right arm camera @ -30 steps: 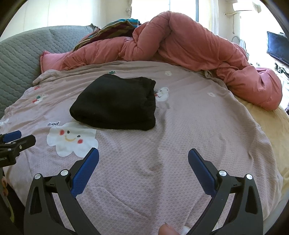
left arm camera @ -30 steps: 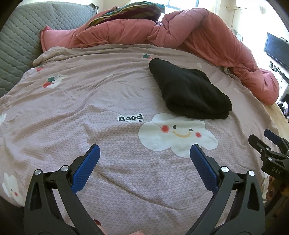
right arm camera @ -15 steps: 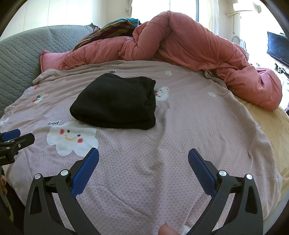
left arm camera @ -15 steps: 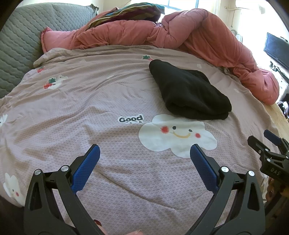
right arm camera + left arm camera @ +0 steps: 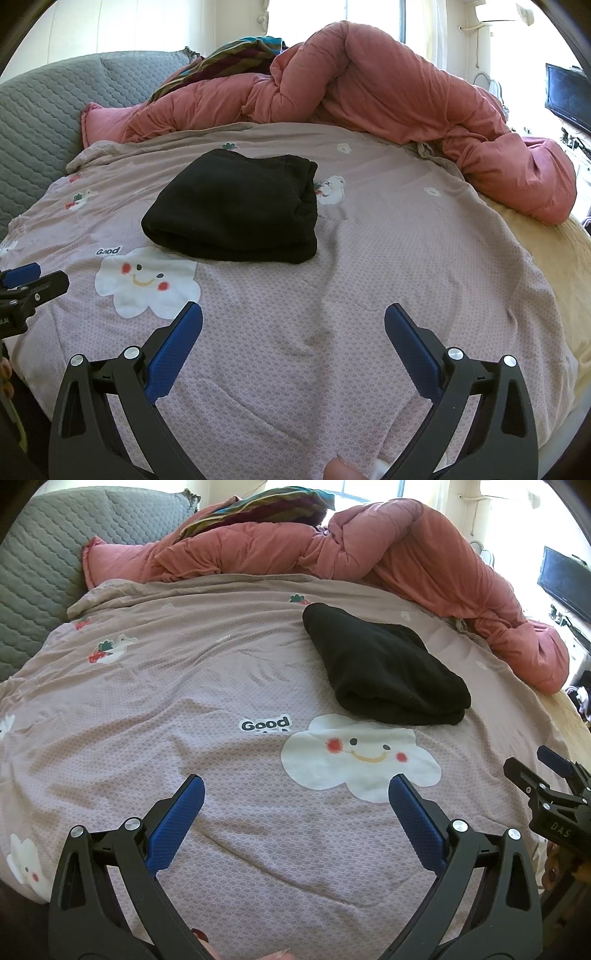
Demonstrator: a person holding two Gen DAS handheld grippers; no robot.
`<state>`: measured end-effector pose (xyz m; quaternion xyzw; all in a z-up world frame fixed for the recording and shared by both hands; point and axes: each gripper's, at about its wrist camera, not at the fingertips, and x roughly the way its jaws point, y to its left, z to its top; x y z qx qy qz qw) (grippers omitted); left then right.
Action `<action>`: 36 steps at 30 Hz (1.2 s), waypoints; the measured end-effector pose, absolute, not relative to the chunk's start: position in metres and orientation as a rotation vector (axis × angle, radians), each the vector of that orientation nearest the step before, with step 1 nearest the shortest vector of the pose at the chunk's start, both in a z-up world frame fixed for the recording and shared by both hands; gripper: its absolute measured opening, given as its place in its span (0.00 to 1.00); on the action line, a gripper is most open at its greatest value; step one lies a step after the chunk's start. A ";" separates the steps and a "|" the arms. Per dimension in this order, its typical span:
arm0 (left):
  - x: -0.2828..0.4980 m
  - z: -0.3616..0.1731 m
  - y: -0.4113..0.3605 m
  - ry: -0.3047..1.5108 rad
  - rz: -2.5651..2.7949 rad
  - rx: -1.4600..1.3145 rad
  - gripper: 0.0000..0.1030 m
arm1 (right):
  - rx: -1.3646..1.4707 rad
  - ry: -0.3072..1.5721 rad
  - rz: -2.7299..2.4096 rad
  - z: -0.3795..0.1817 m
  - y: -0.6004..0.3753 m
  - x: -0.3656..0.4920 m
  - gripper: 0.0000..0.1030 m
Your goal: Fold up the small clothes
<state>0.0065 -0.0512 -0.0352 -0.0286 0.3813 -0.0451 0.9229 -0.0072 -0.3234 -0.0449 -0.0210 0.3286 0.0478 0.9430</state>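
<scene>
One black garment [image 5: 384, 672] lies folded on the bed [image 5: 184, 709], just beyond the cloud print, well apart from both grippers. The left gripper [image 5: 295, 812] and right gripper [image 5: 293, 332] each hold their jaws wide and empty. A careless reach could snag the loose sheet or undo the fold.
</scene>
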 end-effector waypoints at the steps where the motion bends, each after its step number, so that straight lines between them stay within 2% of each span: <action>1: 0.006 -0.035 -0.051 0.784 -0.091 -0.059 0.91 | -0.042 0.670 0.096 -0.045 -0.324 -0.007 0.95; 17: 0.009 -0.038 -0.048 0.803 -0.062 -0.052 0.91 | -0.015 0.698 -0.003 -0.049 -0.348 -0.007 0.95; 26: 0.017 -0.046 -0.027 0.858 -0.012 -0.068 0.91 | 0.098 0.696 -0.413 -0.040 -0.458 -0.048 0.95; 32: 0.036 -0.034 0.050 0.860 0.080 -0.167 0.91 | 0.281 0.730 -0.868 -0.053 -0.600 -0.123 0.95; 36: 0.055 -0.033 0.143 0.877 0.285 -0.184 0.91 | 0.357 0.756 -1.107 -0.076 -0.668 -0.170 0.95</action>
